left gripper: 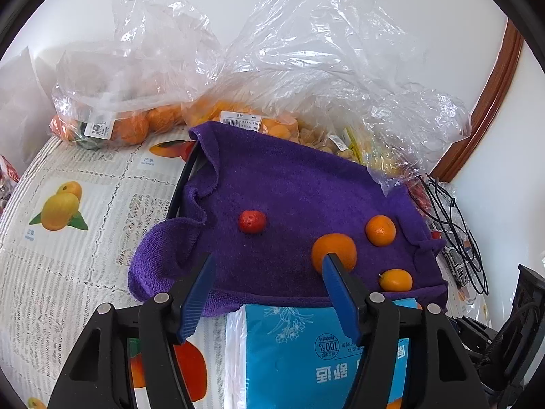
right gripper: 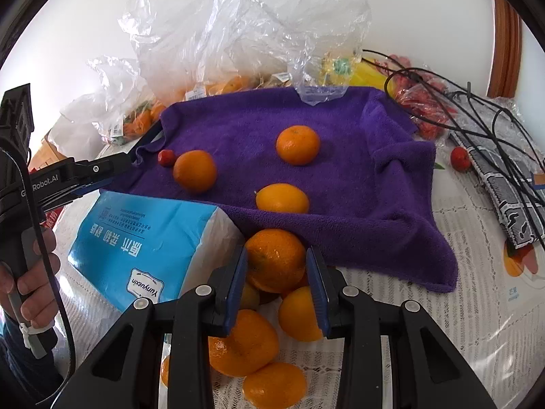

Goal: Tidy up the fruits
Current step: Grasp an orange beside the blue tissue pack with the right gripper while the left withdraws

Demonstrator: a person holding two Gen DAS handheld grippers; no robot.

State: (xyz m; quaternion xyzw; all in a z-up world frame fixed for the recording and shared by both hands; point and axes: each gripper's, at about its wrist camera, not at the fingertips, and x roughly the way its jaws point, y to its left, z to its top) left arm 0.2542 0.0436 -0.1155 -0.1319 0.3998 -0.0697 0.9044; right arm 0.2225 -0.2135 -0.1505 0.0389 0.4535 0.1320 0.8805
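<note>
In the left wrist view the left tongs (left gripper: 269, 262) gape wide, empty, above the purple terry towel (left gripper: 289, 184), while in the right wrist view the right tongs (right gripper: 276, 262) pinch a round orange mandarin (right gripper: 275, 259) atop a loose heap of mandarins (right gripper: 259, 341) beneath them.

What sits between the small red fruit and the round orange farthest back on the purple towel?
Right wrist view: another orange sits between the red fruit and the far orange, touching the red one; otherwise bare purple towel.
</note>
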